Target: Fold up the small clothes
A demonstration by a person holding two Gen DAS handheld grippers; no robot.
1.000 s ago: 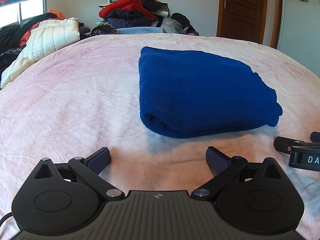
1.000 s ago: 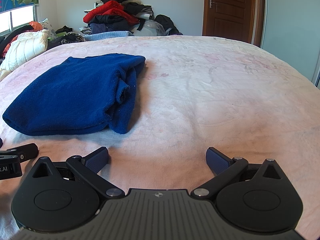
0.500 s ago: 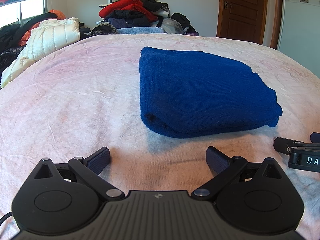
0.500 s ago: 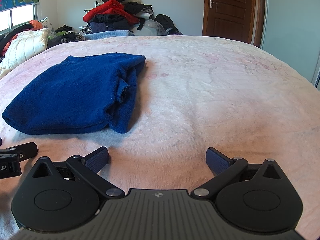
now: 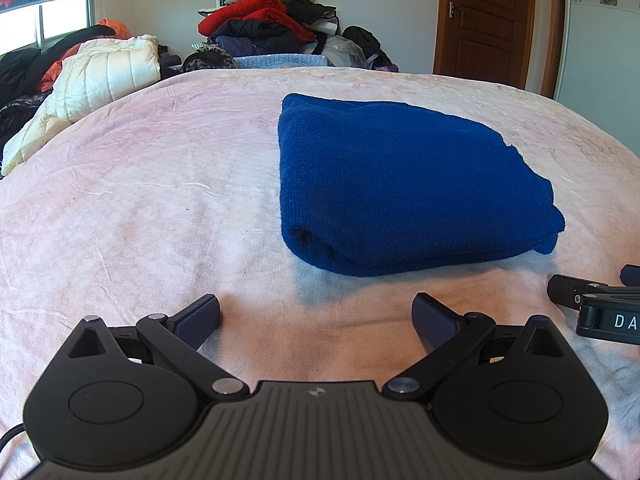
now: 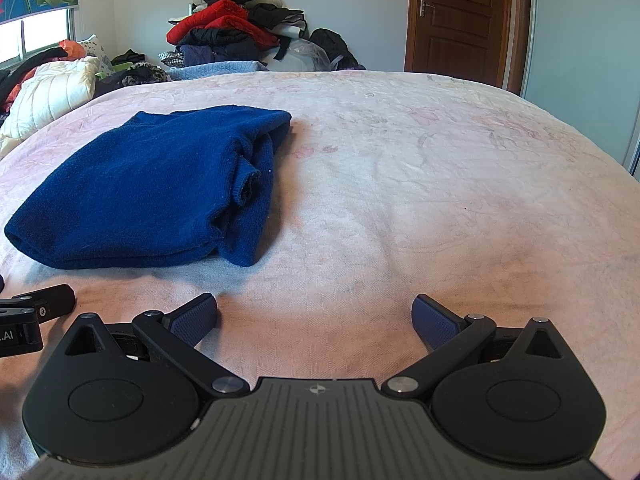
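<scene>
A dark blue knitted garment (image 5: 400, 184) lies folded into a thick rectangle on the pink bed sheet (image 5: 140, 200). In the right wrist view the same garment (image 6: 152, 192) sits to the left, with a sleeve cuff showing at its right edge. My left gripper (image 5: 316, 320) rests low on the sheet just in front of the garment, open and holding nothing. My right gripper (image 6: 314, 318) is open too, on the sheet to the right of the garment. Each gripper's black body shows at the edge of the other's view.
A white quilted jacket (image 5: 96, 80) lies at the bed's far left. A heap of red and dark clothes (image 5: 272, 32) stands behind the bed. A brown door (image 5: 484, 20) is at the back right. Bare sheet stretches to the right of the garment (image 6: 440, 180).
</scene>
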